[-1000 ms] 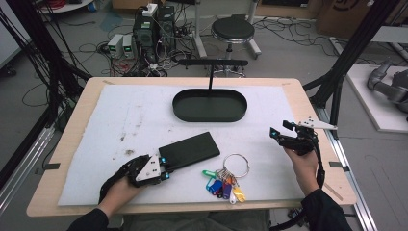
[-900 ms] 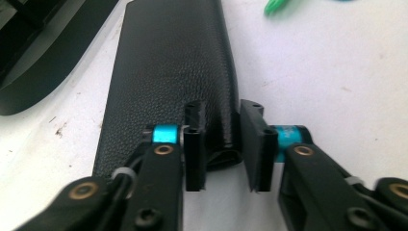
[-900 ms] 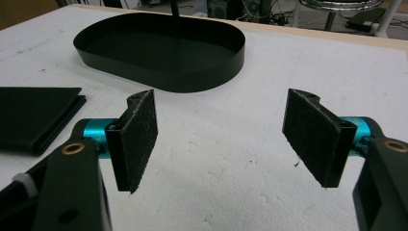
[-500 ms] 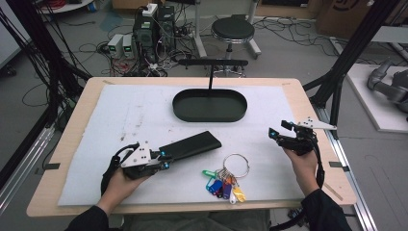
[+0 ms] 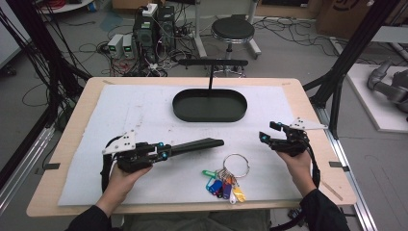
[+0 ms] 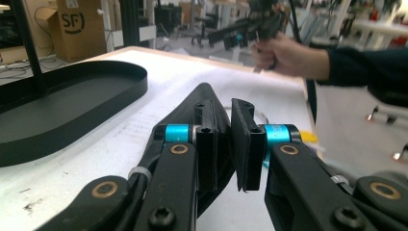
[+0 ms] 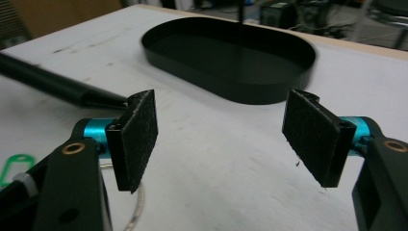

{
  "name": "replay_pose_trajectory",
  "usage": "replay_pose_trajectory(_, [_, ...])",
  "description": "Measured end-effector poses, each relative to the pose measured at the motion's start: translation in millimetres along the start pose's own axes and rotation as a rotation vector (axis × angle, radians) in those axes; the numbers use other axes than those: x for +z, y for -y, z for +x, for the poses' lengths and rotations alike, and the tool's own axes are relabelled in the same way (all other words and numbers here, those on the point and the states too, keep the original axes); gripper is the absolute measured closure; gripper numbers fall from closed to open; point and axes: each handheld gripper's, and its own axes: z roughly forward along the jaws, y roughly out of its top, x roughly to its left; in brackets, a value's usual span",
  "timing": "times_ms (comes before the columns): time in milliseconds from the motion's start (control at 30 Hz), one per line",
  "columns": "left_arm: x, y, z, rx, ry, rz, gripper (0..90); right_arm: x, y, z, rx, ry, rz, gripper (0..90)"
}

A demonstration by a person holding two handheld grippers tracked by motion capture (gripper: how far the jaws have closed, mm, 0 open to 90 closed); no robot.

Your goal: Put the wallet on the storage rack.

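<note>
A flat black slab (image 5: pixel 197 145) is off the white mat (image 5: pixel 144 115), tilted so that I see it nearly edge-on, its far end pointing right. My left gripper (image 5: pixel 164 152) is shut on its near end. In the left gripper view the pads (image 6: pixel 245 144) pinch the slab (image 6: pixel 202 96), which runs away from the jaws. My right gripper (image 5: pixel 265 133) hovers over the mat's right side, open, with nothing between its pads (image 7: pixel 139 139). The slab's far tip (image 7: pixel 53 83) lies at the left of the right gripper view.
A black oval tray (image 5: pixel 179 109) with a thin upright post sits at the mat's far middle. A key ring with several coloured tags (image 5: pixel 224 182) lies near the front edge between my hands. A stool and cables stand beyond the table.
The slab lay flat on the mat; now my left gripper has shut on its near end and raised it, tilted on edge. The left hand has shifted up and left. The right gripper has stayed still.
</note>
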Motion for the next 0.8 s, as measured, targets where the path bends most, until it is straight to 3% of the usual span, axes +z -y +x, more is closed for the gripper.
replay_pose_trajectory(33, [-1.1, 0.4, 1.1, -0.011, -0.002, -0.007, 80.8, 0.0, 0.0, 0.0, 0.0, 0.0, 0.0, 29.0])
replay_pose_trajectory(100, [-3.3, 1.1, 3.3, -0.029, -0.011, -0.017, 80.7, 11.8, -1.2, 8.6, -0.027, -0.062, 0.026, 29.0])
replay_pose_trajectory(267, [-7.1, 1.7, 6.2, -0.036, -0.032, -0.022, 80.6, 31.3, -4.4, 22.7, -0.076, -0.111, 0.052, 29.0])
replay_pose_trajectory(300, [-7.6, 1.8, 6.7, -0.04, -0.034, -0.019, 80.6, 42.6, -6.4, 29.3, -0.092, -0.149, 0.074, 29.0])
replay_pose_trajectory(500, [-9.6, 3.2, 10.1, -0.055, -0.046, -0.025, 80.5, 66.4, -10.2, 47.3, -0.16, -0.249, 0.122, 29.4])
replay_pose_trajectory(533, [-10.2, 3.4, 10.9, -0.058, -0.05, -0.025, 80.5, 77.0, -11.7, 53.1, -0.184, -0.274, 0.143, 29.7])
replay_pose_trajectory(733, [-11.5, 4.8, 12.6, -0.059, -0.049, -0.02, 80.3, 103.4, -15.1, 66.3, -0.235, -0.311, 0.183, 30.1])
replay_pose_trajectory(800, [-11.6, 5.0, 12.8, -0.059, -0.049, -0.02, 80.3, 109.7, -18.2, 70.2, -0.262, -0.331, 0.173, 35.6])
